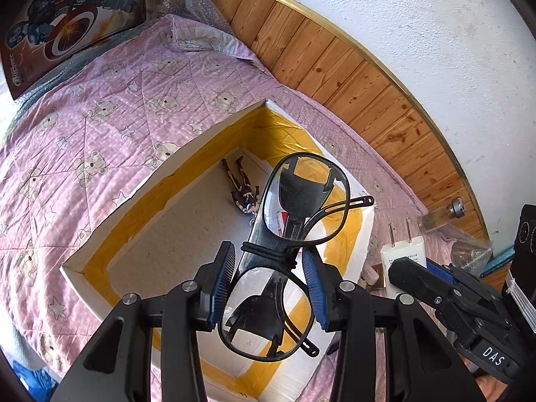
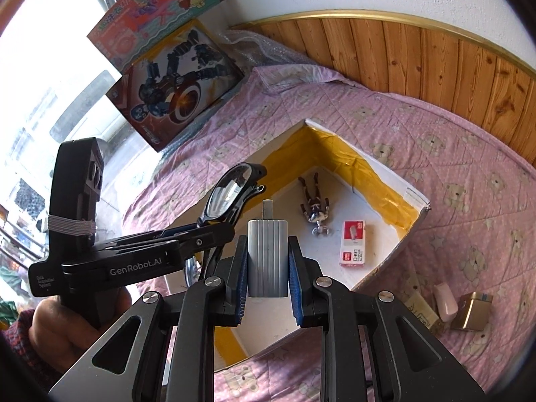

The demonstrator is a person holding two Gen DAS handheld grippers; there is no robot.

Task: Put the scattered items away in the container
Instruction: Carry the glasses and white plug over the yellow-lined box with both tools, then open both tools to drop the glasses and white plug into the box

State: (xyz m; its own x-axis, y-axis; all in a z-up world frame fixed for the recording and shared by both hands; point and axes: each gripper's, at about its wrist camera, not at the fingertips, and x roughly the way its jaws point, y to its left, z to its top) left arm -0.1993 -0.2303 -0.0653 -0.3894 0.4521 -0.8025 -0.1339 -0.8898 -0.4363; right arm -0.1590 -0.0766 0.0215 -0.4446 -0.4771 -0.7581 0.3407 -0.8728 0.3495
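we hold glasses (image 1: pixel 284 254) in our left gripper (image 1: pixel 268 281) and a charger (image 2: pixel 267 258) in our right gripper (image 2: pixel 268 268), both squeezed tight above the box (image 2: pixel 415 201). next we let go.

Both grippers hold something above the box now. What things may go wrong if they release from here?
1. The left gripper pinches the folded glasses only at the bridge, so they may tilt or slip, and a lens could strike the toy figure in the box.
2. The right gripper holds the charger above the box's near edge; released now, it might hit the rim and land outside.
3. The two grippers are close together and may collide.
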